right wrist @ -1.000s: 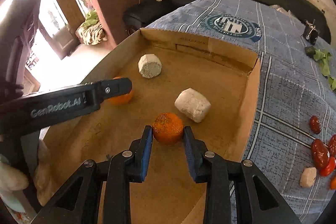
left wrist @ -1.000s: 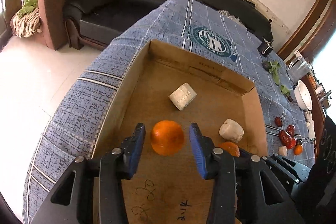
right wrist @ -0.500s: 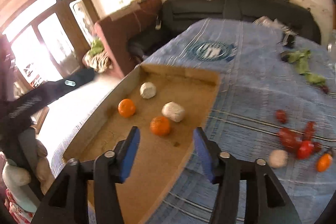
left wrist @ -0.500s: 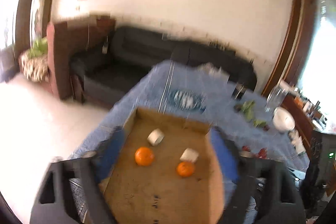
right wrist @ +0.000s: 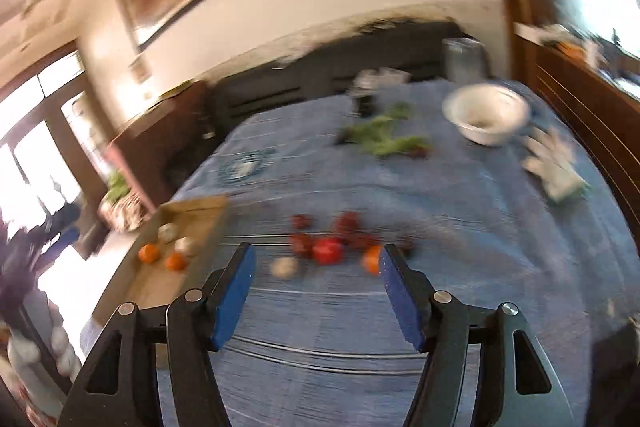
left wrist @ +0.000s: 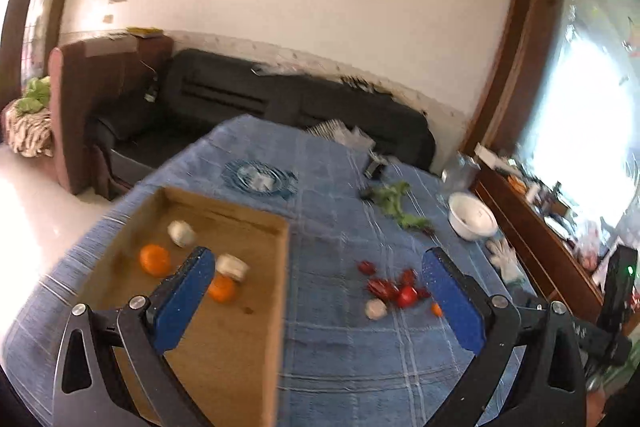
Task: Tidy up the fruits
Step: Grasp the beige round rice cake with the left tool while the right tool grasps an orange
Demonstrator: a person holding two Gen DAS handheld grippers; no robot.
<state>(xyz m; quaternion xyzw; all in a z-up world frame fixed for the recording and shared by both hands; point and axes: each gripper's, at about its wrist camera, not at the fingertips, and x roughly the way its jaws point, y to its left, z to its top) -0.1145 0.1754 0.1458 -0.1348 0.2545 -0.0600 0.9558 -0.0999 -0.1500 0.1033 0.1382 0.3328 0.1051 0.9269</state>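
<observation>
A cardboard box lies on the blue tablecloth and holds two oranges and two white lumps. It also shows in the right wrist view. A heap of red fruits, a white lump and a small orange fruit lie on the cloth to the right of the box. My left gripper is wide open and empty, raised above the table. My right gripper is open and empty, just short of the red fruits.
A white bowl, green leaves, a white glove and a small dark object lie at the far right of the table. A black sofa stands behind it and a wooden cabinet to the right.
Both grippers let go of their oranges, opened wide and pulled up and back from the box. Both views swung right toward the red fruits on the cloth.
</observation>
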